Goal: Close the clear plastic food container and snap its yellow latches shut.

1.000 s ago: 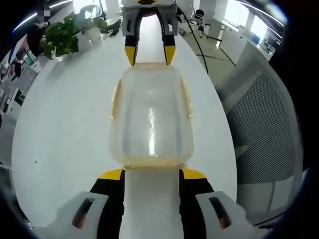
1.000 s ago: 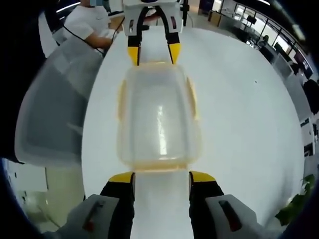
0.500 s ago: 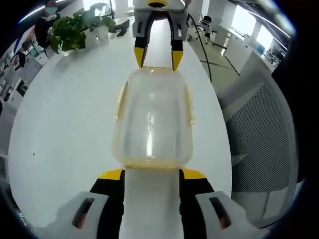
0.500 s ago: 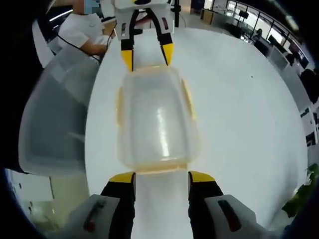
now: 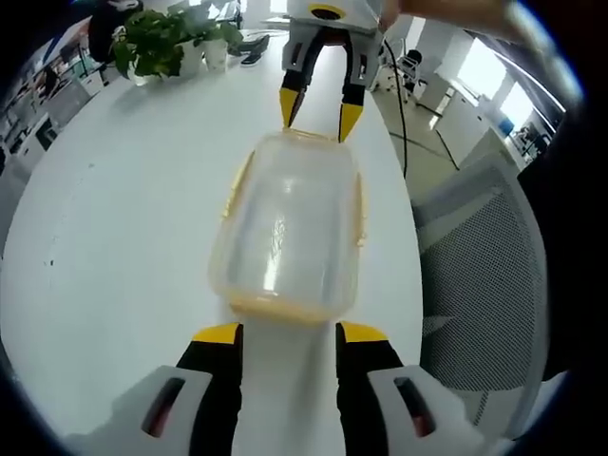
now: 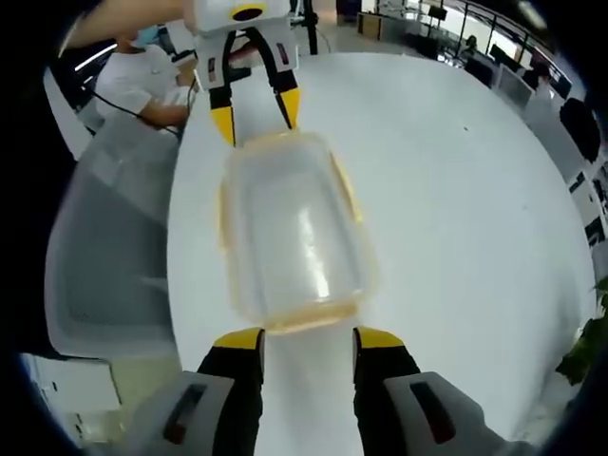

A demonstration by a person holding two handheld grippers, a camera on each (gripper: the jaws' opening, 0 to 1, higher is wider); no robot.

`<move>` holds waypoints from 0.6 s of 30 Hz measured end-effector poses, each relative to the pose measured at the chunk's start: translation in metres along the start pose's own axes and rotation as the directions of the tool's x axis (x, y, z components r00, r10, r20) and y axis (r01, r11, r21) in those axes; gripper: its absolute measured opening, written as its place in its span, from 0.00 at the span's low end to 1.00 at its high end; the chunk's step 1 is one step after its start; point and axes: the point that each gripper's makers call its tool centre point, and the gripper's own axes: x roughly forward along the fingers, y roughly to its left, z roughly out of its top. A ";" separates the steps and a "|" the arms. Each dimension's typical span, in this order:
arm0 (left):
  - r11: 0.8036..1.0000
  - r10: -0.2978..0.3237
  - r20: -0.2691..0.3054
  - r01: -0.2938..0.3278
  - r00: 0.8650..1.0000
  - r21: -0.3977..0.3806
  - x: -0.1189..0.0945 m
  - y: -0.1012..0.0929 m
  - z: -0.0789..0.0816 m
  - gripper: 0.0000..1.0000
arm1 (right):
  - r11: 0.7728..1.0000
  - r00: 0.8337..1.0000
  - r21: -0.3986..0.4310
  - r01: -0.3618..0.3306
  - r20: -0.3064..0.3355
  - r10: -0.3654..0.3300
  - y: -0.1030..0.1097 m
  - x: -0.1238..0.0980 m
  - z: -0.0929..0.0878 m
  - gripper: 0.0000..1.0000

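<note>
Both grippers, the left gripper [image 5: 282, 334] and right gripper [image 6: 307, 337], stand wide apart and empty at opposite ends of the lidded container [image 5: 290, 228], its yellow latches [image 5: 359, 211] apparently not yet snapped.

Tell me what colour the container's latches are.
Yellow; the latches on the clear container show best in the left gripper view.

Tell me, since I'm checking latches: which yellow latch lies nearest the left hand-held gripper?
The end latch on the container's short side, just ahead of the left hand-held gripper.
</note>
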 end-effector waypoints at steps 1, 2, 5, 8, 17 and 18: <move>1.000 0.000 -0.001 0.000 1.000 -0.006 0.000 0.000 0.000 0.36 | 1.000 1.000 0.010 -0.001 0.001 0.001 0.000 0.000 0.000 0.36; 1.000 -0.005 0.007 0.005 1.000 -0.023 -0.001 0.000 0.000 0.36 | 1.000 1.000 0.017 0.000 0.003 0.000 -0.001 -0.001 0.000 0.36; 0.997 0.001 0.025 0.000 1.000 -0.072 -0.002 0.005 0.001 0.36 | 0.998 1.000 0.055 0.003 0.010 -0.003 -0.002 -0.002 0.001 0.36; 0.993 0.003 0.027 0.001 1.000 -0.120 -0.003 0.007 0.000 0.37 | 0.991 0.999 0.131 -0.008 0.039 0.003 0.000 -0.004 0.005 0.36; 0.972 -0.022 0.014 0.024 1.000 -0.236 0.001 0.005 -0.007 0.38 | 0.979 0.999 0.203 0.021 0.025 -0.026 -0.007 -0.005 0.001 0.37; 0.969 -0.017 0.016 0.020 1.000 -0.244 0.001 0.007 -0.008 0.39 | 0.978 0.999 0.209 0.022 0.022 -0.027 -0.008 -0.005 0.000 0.37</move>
